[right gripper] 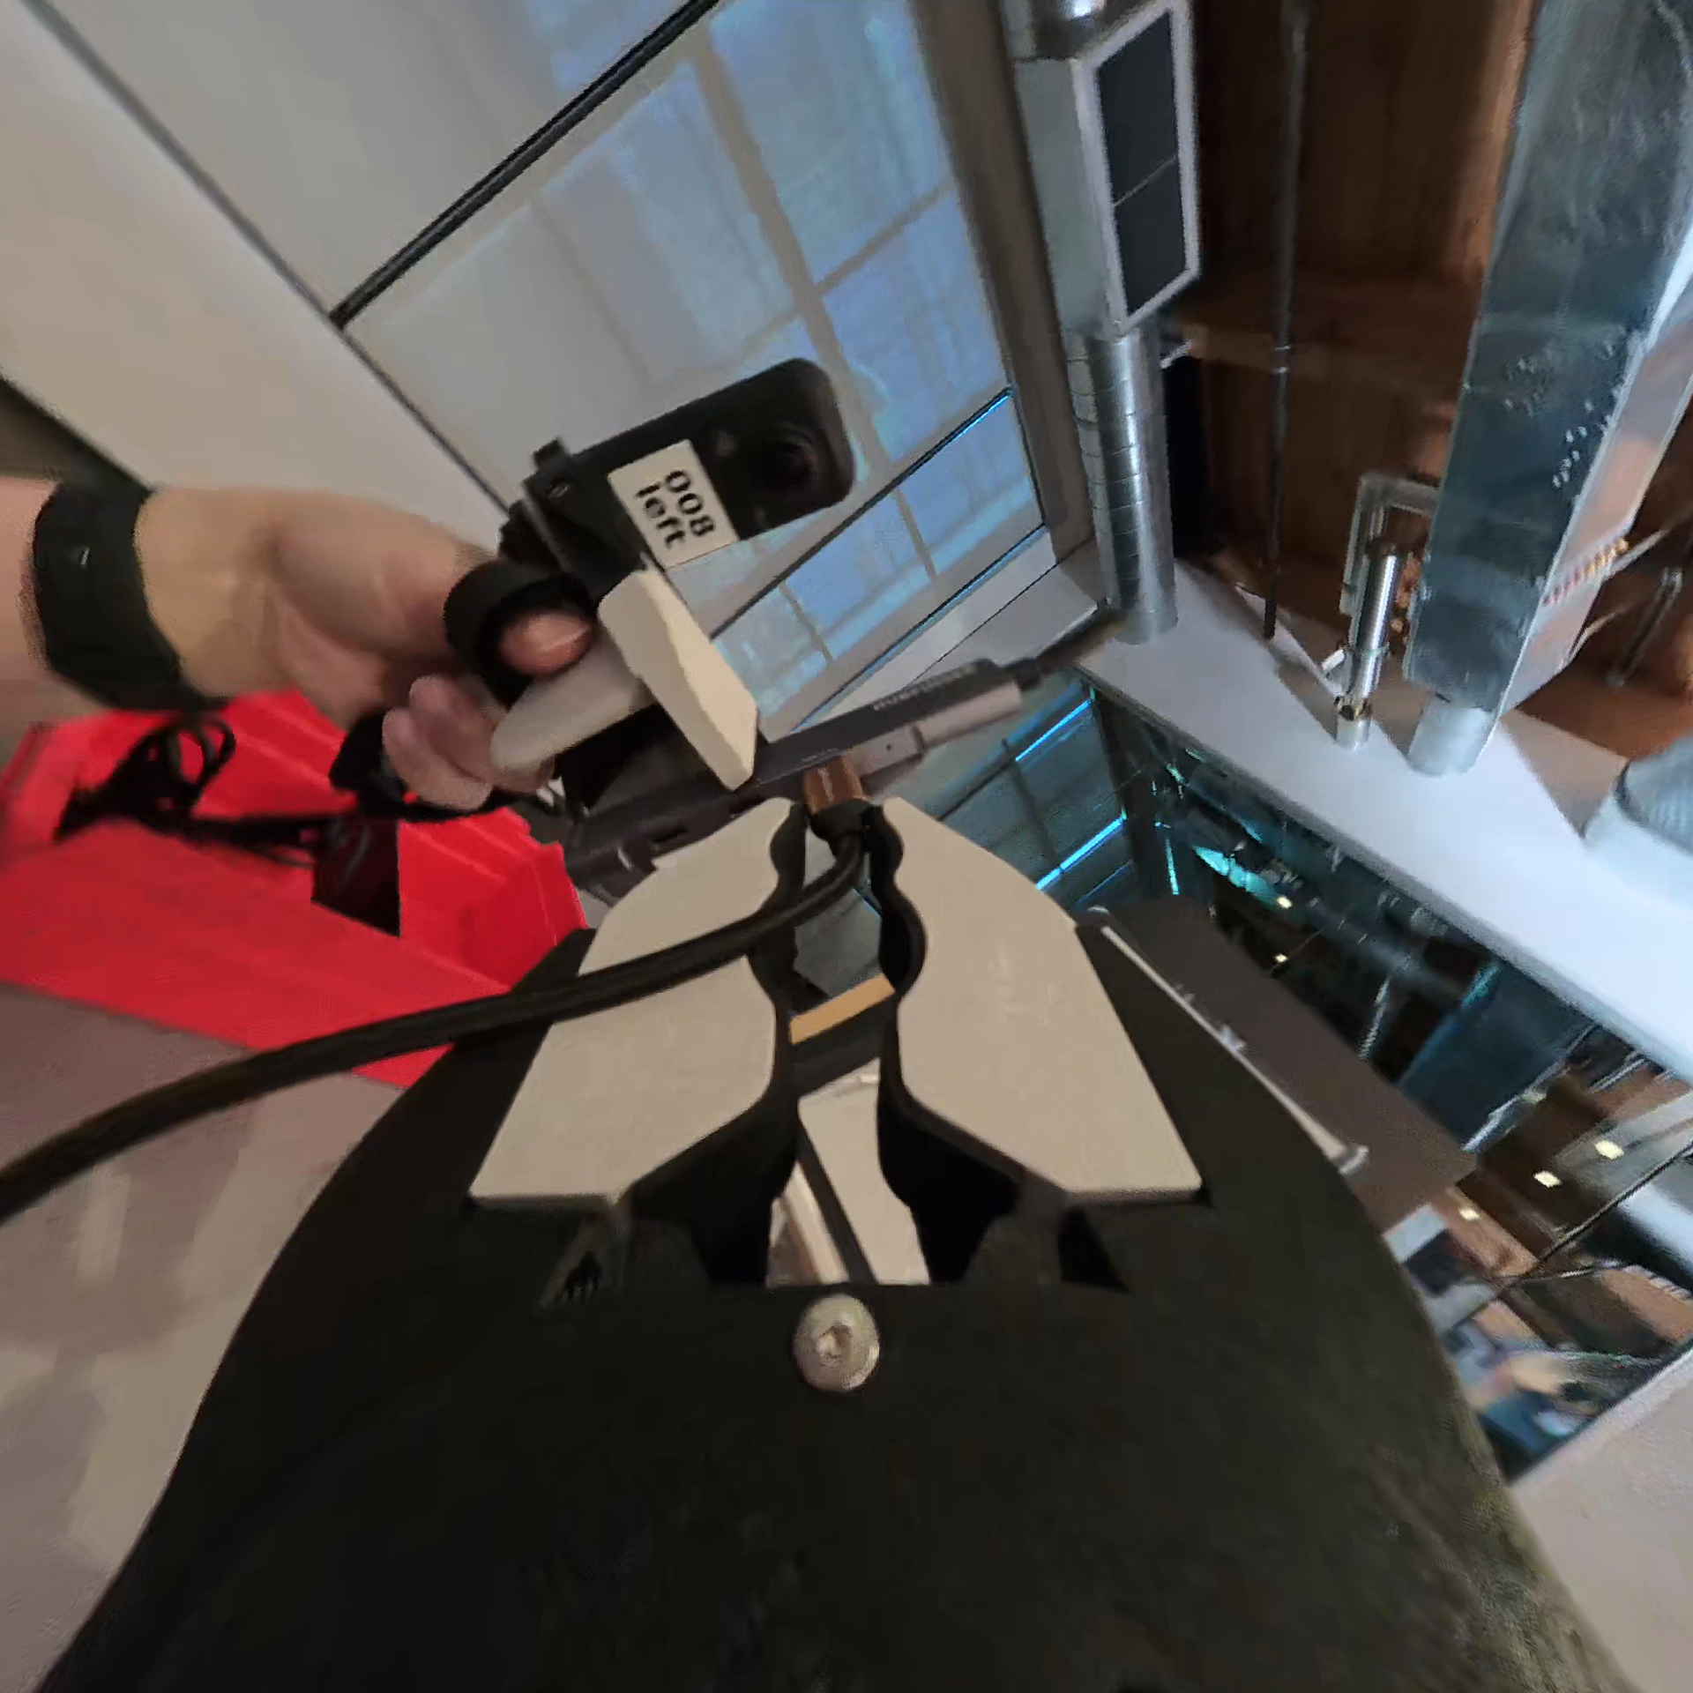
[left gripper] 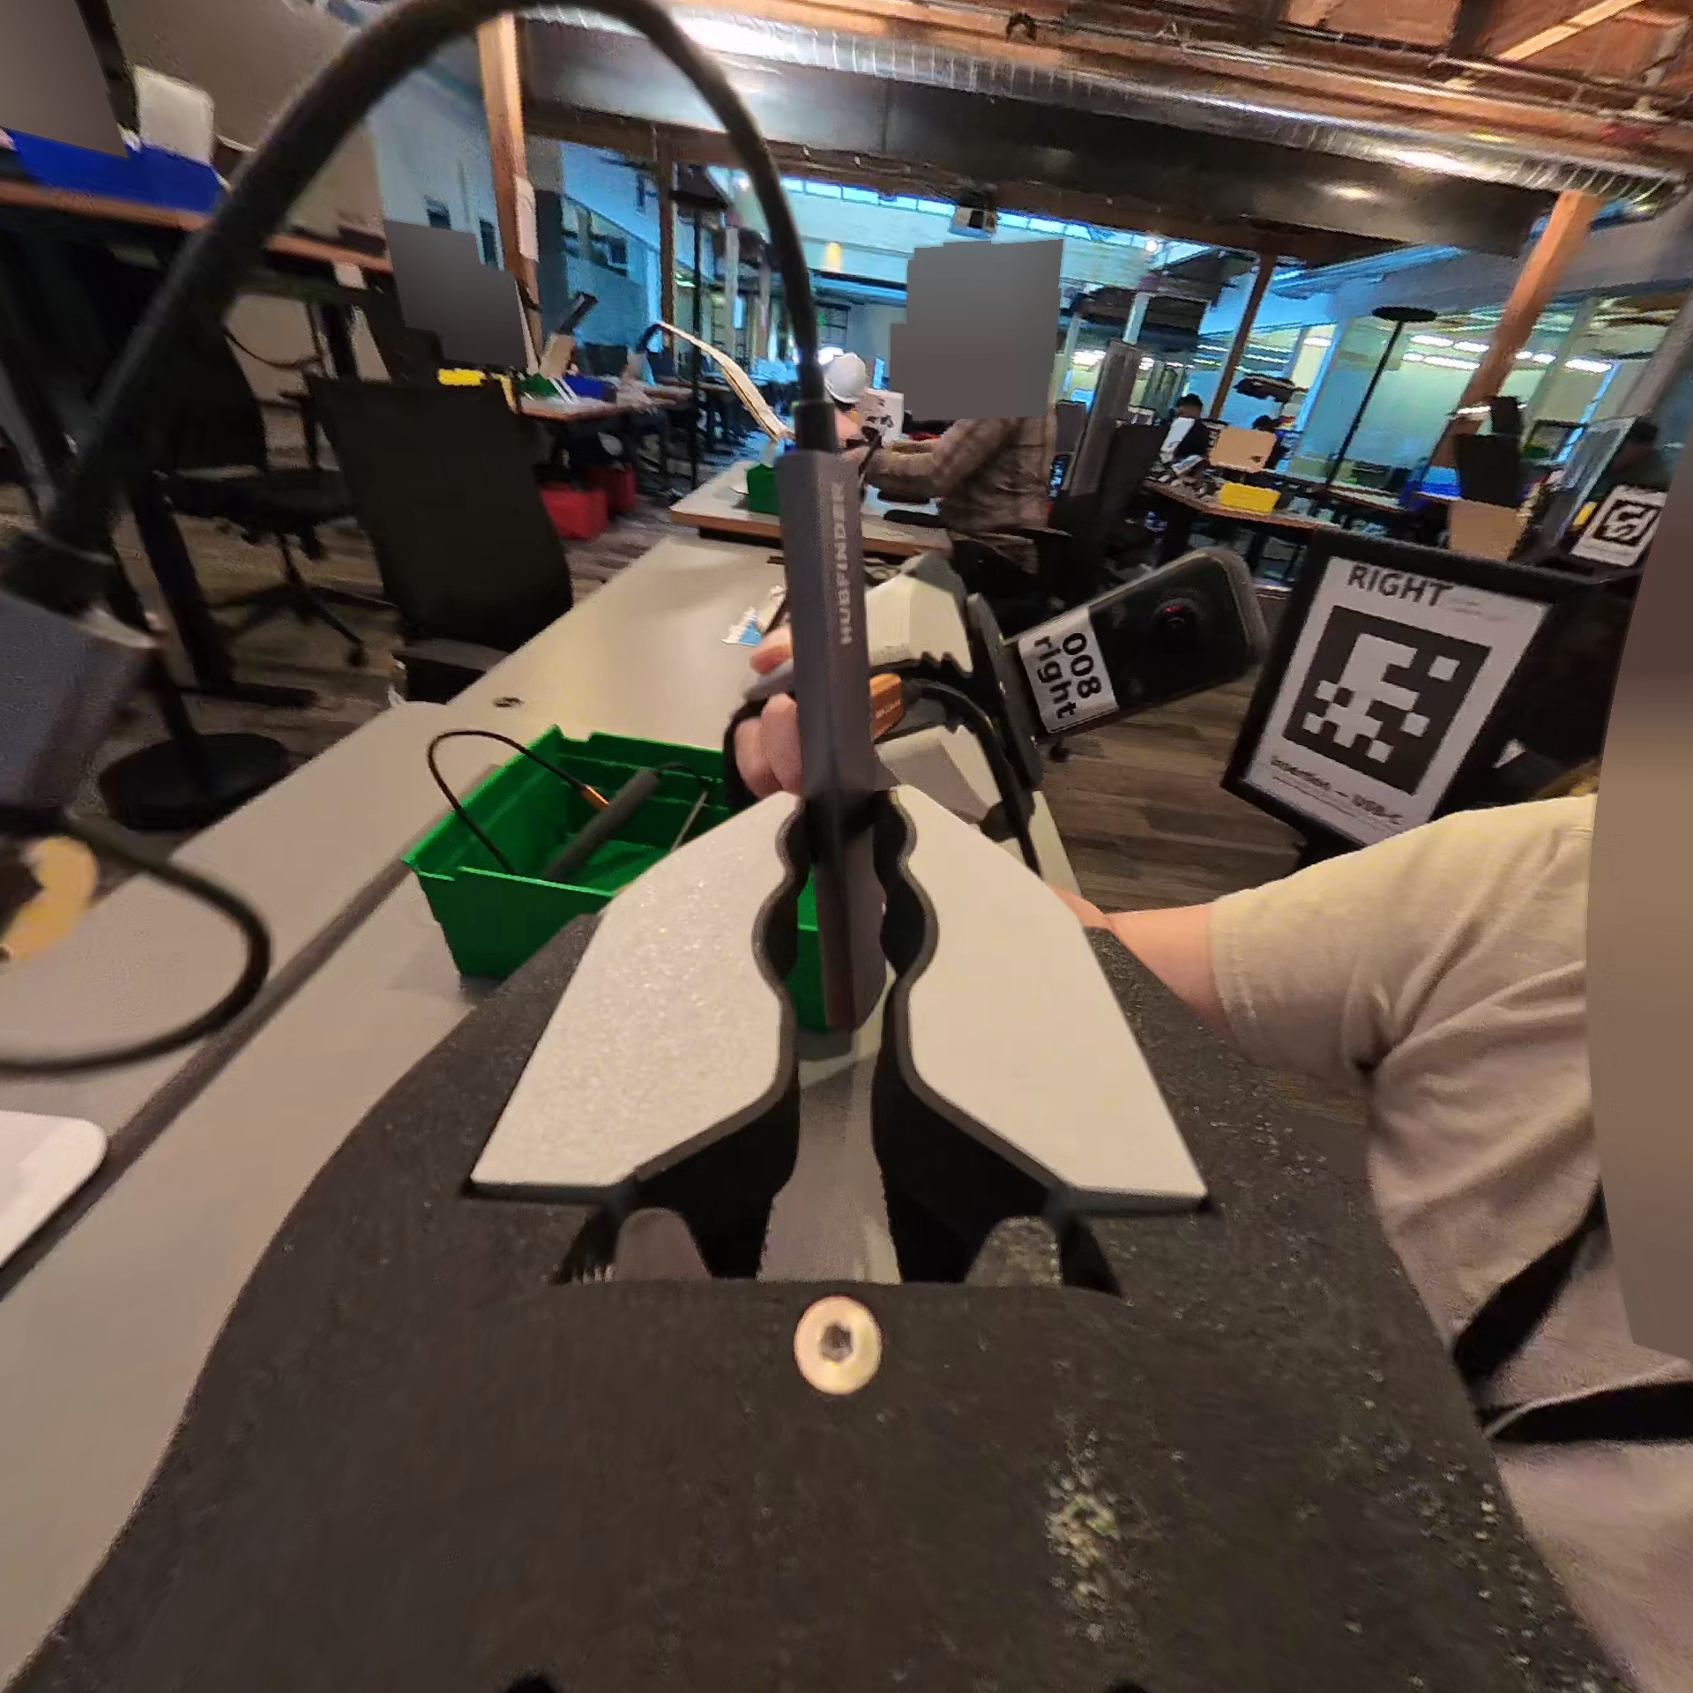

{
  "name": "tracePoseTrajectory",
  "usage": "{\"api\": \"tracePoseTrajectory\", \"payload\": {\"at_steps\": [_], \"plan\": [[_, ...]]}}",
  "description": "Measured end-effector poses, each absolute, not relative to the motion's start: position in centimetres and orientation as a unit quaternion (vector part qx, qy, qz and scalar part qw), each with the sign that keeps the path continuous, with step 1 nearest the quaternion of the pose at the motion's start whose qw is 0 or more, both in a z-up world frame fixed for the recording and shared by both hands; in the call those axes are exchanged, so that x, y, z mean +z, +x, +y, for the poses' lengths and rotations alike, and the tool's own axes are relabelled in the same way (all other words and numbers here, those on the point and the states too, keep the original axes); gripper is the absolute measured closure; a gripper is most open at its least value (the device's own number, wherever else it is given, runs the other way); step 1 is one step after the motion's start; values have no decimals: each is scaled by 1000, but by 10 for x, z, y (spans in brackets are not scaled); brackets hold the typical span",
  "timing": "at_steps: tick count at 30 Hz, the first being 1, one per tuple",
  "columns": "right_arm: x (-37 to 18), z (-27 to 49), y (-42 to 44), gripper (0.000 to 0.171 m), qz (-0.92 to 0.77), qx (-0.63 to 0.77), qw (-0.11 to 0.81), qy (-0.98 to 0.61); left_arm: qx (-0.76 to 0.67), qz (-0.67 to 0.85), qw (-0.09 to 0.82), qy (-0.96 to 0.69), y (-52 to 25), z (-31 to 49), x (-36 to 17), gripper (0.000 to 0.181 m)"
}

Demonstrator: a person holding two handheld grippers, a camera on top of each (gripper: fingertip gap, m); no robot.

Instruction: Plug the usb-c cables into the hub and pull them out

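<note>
Grey desk (left gripper: 275, 925) carries a green bin (left gripper: 513, 879) near its far right edge, with a spare hub and thin cable inside. Left gripper (left gripper: 838, 824) jaws pinch the dark grey hub (left gripper: 824, 641), held upright above the desk, its own thick black cord (left gripper: 513, 82) arching overhead to the left. Right gripper (right gripper: 834, 820) jaws clamp the copper-coloured plug (right gripper: 829, 783) of a black usb-c cable (right gripper: 366, 1035), plug tip touching the hub's (right gripper: 879, 715) side; seating depth cannot tell.
</note>
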State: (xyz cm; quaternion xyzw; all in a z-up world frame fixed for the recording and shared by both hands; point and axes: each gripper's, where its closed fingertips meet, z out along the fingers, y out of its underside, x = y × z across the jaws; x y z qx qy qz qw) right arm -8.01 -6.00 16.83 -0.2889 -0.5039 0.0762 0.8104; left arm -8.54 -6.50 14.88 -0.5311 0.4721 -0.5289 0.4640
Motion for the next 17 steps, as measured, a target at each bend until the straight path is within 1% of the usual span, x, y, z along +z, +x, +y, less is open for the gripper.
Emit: {"api": "tracePoseTrajectory", "payload": {"at_steps": [2, 6, 11, 14, 17], "plan": [[170, -60, -81, 157, -494, 97, 813, -293, -520, 473, 474, -531, -87, -66, 151, 169], [168, -66, -80, 157, -517, 32, 815, -259, -541, 479, 438, -535, -85, -72, 148, 170], [166, -70, -75, 158, -539, -25, 808, -237, -549, 485, 427, -531, -80, -77, 146, 169], [165, -71, -75, 159, -549, -14, 797, -251, -556, 479, 438, -519, -79, -76, 150, 168], [164, -74, -73, 159, -559, 2, 792, -247, -567, 485, 428, -509, -77, -80, 150, 169]]}}
